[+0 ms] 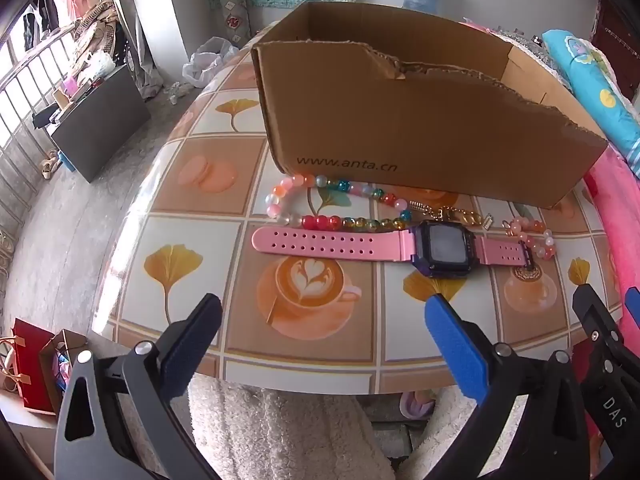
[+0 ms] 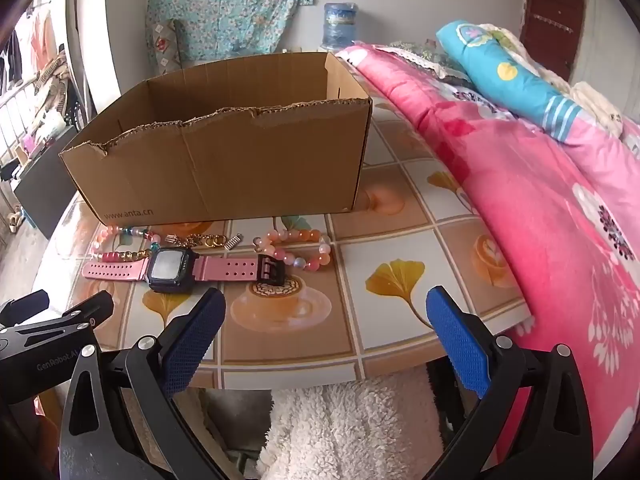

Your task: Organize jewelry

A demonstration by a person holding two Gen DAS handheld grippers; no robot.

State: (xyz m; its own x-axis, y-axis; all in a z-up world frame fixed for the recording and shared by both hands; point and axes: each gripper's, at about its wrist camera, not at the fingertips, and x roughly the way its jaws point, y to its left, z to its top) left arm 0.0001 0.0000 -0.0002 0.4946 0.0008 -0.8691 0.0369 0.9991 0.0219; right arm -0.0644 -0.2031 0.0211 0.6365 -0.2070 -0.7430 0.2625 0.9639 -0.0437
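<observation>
1. Right now the left tongs (image 1: 324,312) are hanging spread wide above the near edge of the desk (image 1: 208,240), with nothing between the blue pads.
2. Likewise the right tongs (image 2: 326,308) are gaping fully apart over the desk's near edge, gripping nothing; in the left wrist view they are showing at the right border.
3. Lying flat on the patterned desk cover is a pink watch (image 1: 400,246), its strap stretching out left and right of the dark square face, just in front of the cardboard box (image 1: 420,140).
4. Curling in a loop behind the watch's long strap is a multicoloured bead bracelet (image 1: 332,208), sitting between the watch and the box wall and touching or nearly touching the strap.
5. Resting beside the watch face, close to the box, is a short gold chain (image 1: 456,214) with small silver end pieces.
6. Sitting at the buckle end of the watch is a pink-orange bead bracelet (image 2: 298,246), overlapping the strap there.
7. Standing open-topped at the back of the desk, the box is showing a torn front rim and printed lettering low on its front.
8. Lying along the desk's right side is a pink floral quilt (image 2: 540,200) with a blue roll of bedding (image 2: 508,68) on top.
</observation>
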